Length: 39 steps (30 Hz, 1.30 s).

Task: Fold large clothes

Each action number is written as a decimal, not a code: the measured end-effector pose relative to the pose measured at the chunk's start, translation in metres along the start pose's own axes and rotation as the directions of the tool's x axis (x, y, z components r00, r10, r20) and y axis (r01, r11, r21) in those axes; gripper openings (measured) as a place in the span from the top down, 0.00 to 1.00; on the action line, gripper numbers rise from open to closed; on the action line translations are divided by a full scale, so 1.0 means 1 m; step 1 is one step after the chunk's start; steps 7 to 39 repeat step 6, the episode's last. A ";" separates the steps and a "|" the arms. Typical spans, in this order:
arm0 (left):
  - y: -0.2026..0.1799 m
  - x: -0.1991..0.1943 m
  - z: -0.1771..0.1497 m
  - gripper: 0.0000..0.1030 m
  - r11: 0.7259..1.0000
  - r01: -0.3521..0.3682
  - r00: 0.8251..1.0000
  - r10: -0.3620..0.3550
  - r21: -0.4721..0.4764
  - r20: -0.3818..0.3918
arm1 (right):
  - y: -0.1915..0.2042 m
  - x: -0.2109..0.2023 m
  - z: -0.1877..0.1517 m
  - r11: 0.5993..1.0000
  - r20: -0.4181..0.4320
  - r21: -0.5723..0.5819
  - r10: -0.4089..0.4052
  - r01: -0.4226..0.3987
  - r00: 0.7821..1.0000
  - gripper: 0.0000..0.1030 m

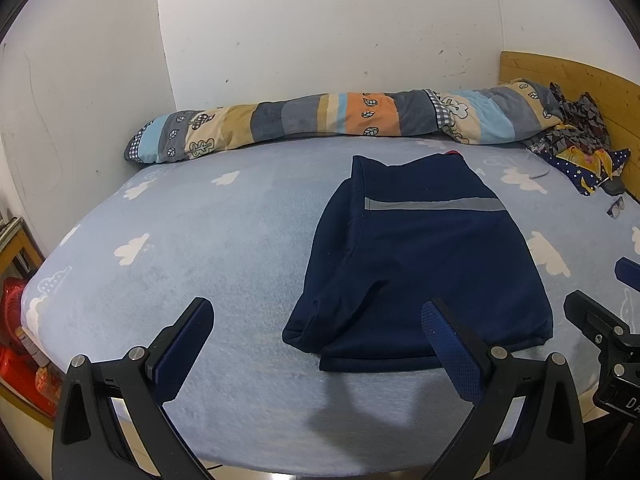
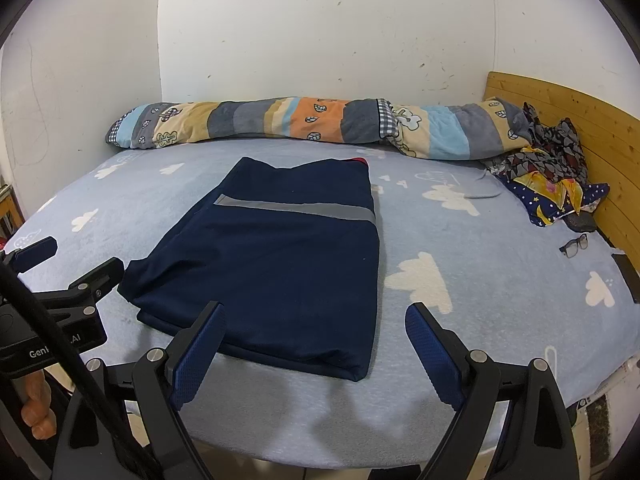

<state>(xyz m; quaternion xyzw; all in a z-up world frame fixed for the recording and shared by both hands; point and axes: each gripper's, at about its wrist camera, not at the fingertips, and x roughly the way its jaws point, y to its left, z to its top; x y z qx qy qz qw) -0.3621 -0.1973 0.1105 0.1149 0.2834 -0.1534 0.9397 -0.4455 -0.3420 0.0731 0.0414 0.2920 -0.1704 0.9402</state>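
Nearest my left wrist camera sit the two blue-padded fingers [image 1: 184,344] of my left gripper [image 1: 316,320], spread wide and holding nothing; they hang over the near edge of the bed [image 1: 224,248]; one folded navy garment [image 1: 424,264] with a single grey stripe lies flat on the cloud-print sheet, right of centre, its near hem just beyond my right-hand finger; one long striped rolled quilt [image 1: 320,120] runs along the wall; one heap of patterned clothes [image 1: 576,140] sits by the wooden headboard [image 1: 580,76].

From my right wrist camera, my right gripper [image 2: 312,320] also stands wide apart and empty, its left finger over the navy garment [image 2: 276,260]'s near edge, the other over bare sheet; I count one pair of glasses [image 2: 576,245] near the headboard [image 2: 560,100], one dark flat object beside them that I cannot identify, and my left gripper [image 2: 76,258] at far left.
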 end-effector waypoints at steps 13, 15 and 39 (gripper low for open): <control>0.004 -0.002 -0.002 0.00 1.000 0.005 1.000 -0.005 -0.028 0.006 | -0.002 0.000 0.001 1.000 0.003 0.004 0.001 -0.001 1.000 0.09; 0.004 -0.002 -0.002 0.00 1.000 0.005 1.000 -0.005 -0.028 0.006 | -0.002 0.000 0.001 1.000 0.003 0.004 0.001 -0.001 1.000 0.09; 0.004 -0.002 -0.002 0.00 1.000 0.005 1.000 -0.005 -0.028 0.006 | -0.002 0.000 0.001 1.000 0.003 0.004 0.001 -0.001 1.000 0.09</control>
